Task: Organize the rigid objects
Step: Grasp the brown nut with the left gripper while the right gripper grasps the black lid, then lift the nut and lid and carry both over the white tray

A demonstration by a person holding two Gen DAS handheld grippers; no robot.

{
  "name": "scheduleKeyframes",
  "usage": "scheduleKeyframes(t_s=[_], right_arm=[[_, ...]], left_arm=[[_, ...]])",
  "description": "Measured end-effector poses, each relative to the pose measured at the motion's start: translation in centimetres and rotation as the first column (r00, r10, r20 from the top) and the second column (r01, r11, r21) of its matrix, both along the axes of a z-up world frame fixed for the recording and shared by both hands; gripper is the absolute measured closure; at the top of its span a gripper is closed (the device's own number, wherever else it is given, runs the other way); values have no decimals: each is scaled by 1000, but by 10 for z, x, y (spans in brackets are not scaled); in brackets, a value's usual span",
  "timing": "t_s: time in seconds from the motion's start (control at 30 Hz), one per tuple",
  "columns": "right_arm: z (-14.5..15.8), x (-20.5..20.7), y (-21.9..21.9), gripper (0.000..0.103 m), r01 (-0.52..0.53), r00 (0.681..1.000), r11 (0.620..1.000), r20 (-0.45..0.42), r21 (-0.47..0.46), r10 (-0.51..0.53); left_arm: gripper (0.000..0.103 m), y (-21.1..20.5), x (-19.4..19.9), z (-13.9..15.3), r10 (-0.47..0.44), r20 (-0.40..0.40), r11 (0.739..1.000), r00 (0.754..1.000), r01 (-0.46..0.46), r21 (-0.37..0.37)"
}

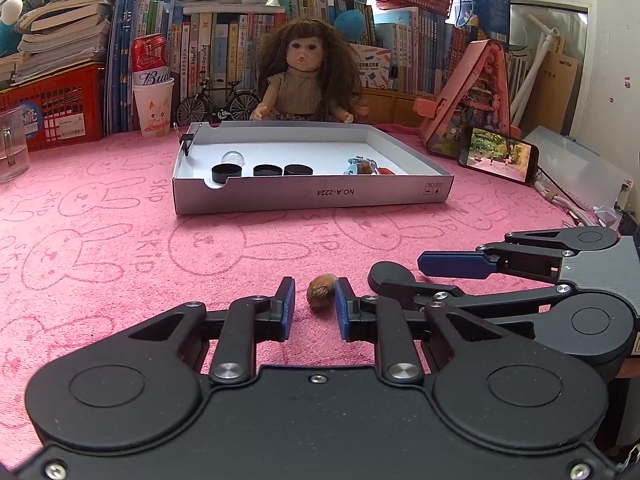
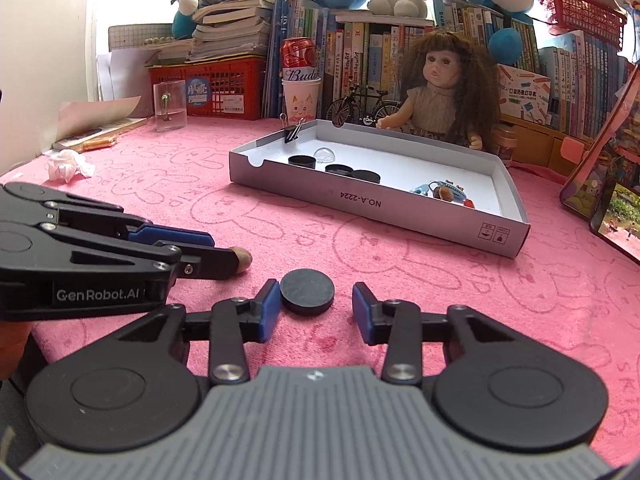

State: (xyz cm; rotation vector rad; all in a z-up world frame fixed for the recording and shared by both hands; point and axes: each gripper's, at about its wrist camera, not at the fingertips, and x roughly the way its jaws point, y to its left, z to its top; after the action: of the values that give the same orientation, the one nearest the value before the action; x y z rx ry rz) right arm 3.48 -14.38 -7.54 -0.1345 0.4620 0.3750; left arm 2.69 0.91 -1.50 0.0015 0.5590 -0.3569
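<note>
On the pink cloth, my left gripper (image 1: 315, 300) is shut on a small brown nut (image 1: 322, 294) at its fingertips. From the right wrist view that gripper (image 2: 224, 249) comes in from the left with the nut (image 2: 245, 258) poking out past its tips. My right gripper (image 2: 316, 300) stands open around a flat black round cap (image 2: 307, 292). Its left pad is against the cap and a gap shows on the right. Farther back, the shallow grey box (image 1: 312, 196) holds three black caps (image 1: 266, 170), a clear dome (image 1: 233, 158) and a blue keychain (image 1: 360, 166).
A doll (image 1: 300, 76) sits behind the box, with a model bicycle (image 1: 218, 102) and a can in a paper cup (image 1: 154, 108) to its left. A phone (image 1: 498, 158) and a pink toy house (image 1: 472, 96) stand at the right. A glass mug (image 2: 170, 106) and crumpled tissue (image 2: 68, 164) are at the left.
</note>
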Motion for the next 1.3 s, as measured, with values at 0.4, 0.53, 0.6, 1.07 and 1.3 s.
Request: scheduleKeyframes(t_s=[0.4, 0.53, 0.6, 1.07, 1.3], right_arm=[[0, -4, 4, 67, 19, 999, 1000, 26, -7, -18], [2, -5, 0, 67, 69, 996, 998, 57, -17, -67], [3, -6, -3, 66, 95, 993, 995, 68, -10, -94], [2, -6, -14, 67, 166, 983, 986, 72, 9, -167], [5, -3, -16, 67, 179, 981, 984, 76, 16, -179]], left_arm=[[76, 3, -3, -2, 27, 12, 998, 1000, -28, 56], [74, 5, -1, -1, 40, -7, 999, 999, -40, 29], [70, 3, 1, 1, 49, -13, 999, 999, -49, 2], [86, -21, 14, -5, 104, -2, 995, 995, -104, 0], [86, -20, 18, 1, 95, 1, 995, 995, -95, 5]])
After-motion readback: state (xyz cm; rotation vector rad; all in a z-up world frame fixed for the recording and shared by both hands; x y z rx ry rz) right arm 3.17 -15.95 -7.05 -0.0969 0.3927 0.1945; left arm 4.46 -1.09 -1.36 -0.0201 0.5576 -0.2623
